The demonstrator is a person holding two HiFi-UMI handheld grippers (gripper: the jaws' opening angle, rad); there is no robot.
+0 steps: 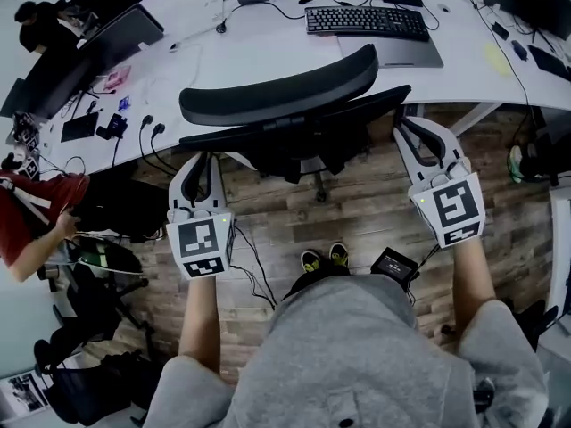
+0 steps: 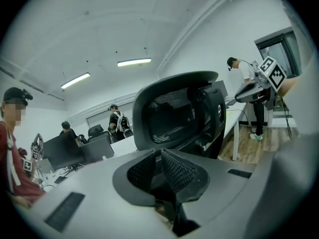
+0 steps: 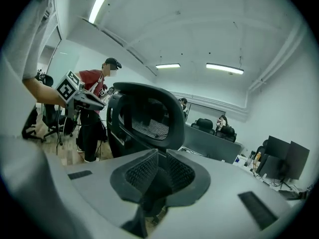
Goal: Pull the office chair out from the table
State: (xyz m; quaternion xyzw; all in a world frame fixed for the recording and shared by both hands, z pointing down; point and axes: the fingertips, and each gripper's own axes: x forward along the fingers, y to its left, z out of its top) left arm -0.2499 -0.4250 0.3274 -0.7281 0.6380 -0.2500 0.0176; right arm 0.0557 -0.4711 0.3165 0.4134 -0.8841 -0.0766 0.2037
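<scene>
The black office chair (image 1: 277, 96) stands with its curved backrest toward me, its seat tucked at the edge of the white table (image 1: 268, 38). My left gripper (image 1: 203, 159) is by the left end of the chair back and my right gripper (image 1: 406, 127) is by the right end. In the left gripper view the jaws (image 2: 160, 152) are shut with nothing between them, and the chair's mesh back (image 2: 172, 111) is just ahead. In the right gripper view the jaws (image 3: 162, 153) are also shut and empty, with the chair back (image 3: 149, 118) beyond them.
A keyboard (image 1: 366, 20) and cables lie on the table. On the wood floor, a small black box (image 1: 394, 264) sits by my shoes (image 1: 323, 259), with cables (image 1: 254, 270) trailing on the left. A person in red (image 1: 27, 212) sits at the left, and a white table leg (image 1: 473, 119) stands at the right.
</scene>
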